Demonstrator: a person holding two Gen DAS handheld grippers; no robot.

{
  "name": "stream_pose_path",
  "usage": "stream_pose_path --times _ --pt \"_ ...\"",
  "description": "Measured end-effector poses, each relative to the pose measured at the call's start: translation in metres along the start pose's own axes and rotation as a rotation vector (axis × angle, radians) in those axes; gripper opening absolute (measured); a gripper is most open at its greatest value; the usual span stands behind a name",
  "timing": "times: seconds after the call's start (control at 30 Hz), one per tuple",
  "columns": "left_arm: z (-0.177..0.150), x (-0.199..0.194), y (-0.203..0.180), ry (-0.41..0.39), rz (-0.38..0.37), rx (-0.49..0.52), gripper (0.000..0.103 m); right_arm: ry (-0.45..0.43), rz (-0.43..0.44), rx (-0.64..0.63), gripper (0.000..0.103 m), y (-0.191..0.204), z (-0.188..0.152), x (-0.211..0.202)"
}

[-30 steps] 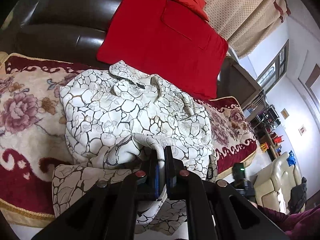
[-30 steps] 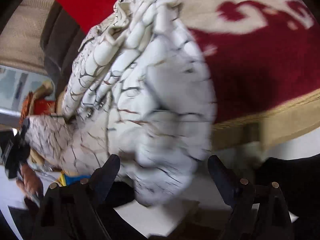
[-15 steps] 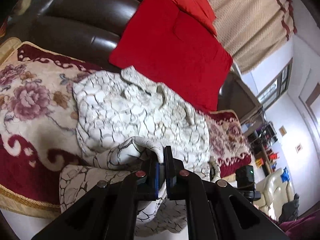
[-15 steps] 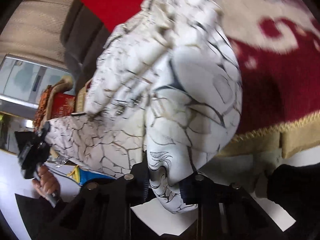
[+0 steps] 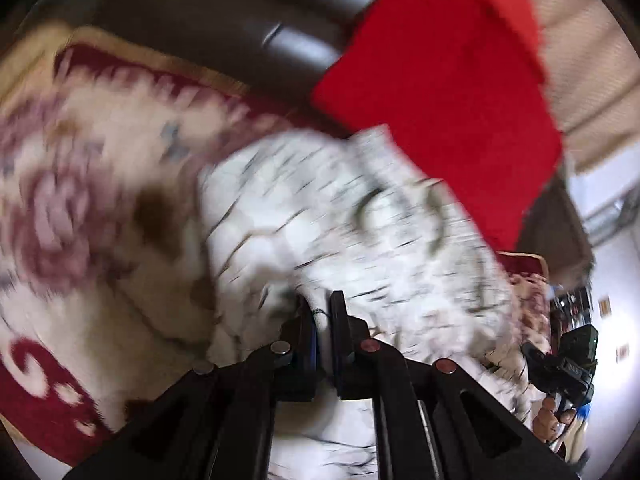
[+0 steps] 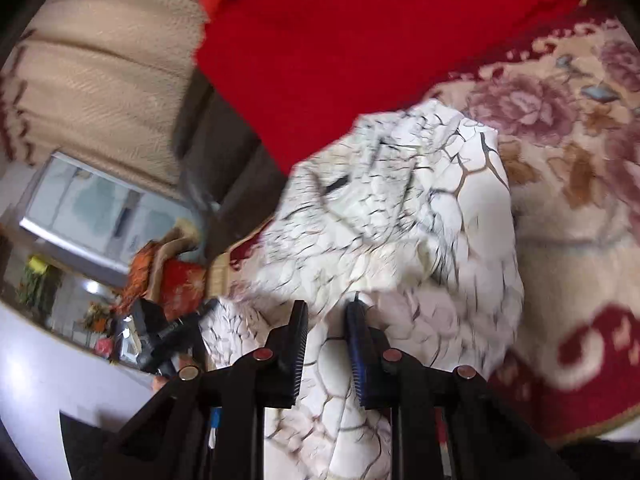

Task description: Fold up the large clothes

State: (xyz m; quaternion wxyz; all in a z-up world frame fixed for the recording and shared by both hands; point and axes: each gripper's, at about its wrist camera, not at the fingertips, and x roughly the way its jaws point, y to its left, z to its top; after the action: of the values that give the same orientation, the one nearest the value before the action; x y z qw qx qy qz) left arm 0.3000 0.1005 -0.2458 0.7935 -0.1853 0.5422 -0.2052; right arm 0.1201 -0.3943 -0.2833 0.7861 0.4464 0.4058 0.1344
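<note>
A white garment with a dark crackle print lies bunched on the sofa's floral cover, blurred by motion in the left wrist view. My left gripper pinches a fold of it; its jaws are opening slightly, with cloth still between the pads. In the right wrist view the same garment rises in a heap, and my right gripper is closing on a thick fold that runs down between its fingers. Each gripper shows in the other's view, held by a hand: the right gripper and the left gripper.
Red cushions lean on the dark leather sofa back just behind the garment. The cream and maroon floral cover spreads over the seat. A beige curtain and a window lie beyond.
My right gripper went from wide open to closed on a fold and lifted it. My left gripper swung in towards the garment, still pinching cloth, and its view is now blurred.
</note>
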Motion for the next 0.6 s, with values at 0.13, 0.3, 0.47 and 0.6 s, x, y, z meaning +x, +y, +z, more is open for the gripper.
stream_pose_path --times 0.13,0.3,0.47,0.6 --pt "-0.022 -0.02 0.016 -0.03 -0.064 -0.059 0.03 0.045 -0.117 0.079 0.014 -0.03 0.013 0.055" --pt "-0.051 -0.085 0.006 -0.159 -0.029 0.019 0.091 0.042 -0.072 0.123 0.014 -0.042 0.014 0.05" --pt "-0.064 -0.065 -0.006 -0.09 0.055 0.12 0.094 0.043 -0.028 0.165 0.019 -0.05 0.02 0.036" --pt "-0.078 -0.02 -0.024 0.016 0.222 0.272 0.025 0.019 0.055 0.181 0.042 -0.041 0.018 0.013"
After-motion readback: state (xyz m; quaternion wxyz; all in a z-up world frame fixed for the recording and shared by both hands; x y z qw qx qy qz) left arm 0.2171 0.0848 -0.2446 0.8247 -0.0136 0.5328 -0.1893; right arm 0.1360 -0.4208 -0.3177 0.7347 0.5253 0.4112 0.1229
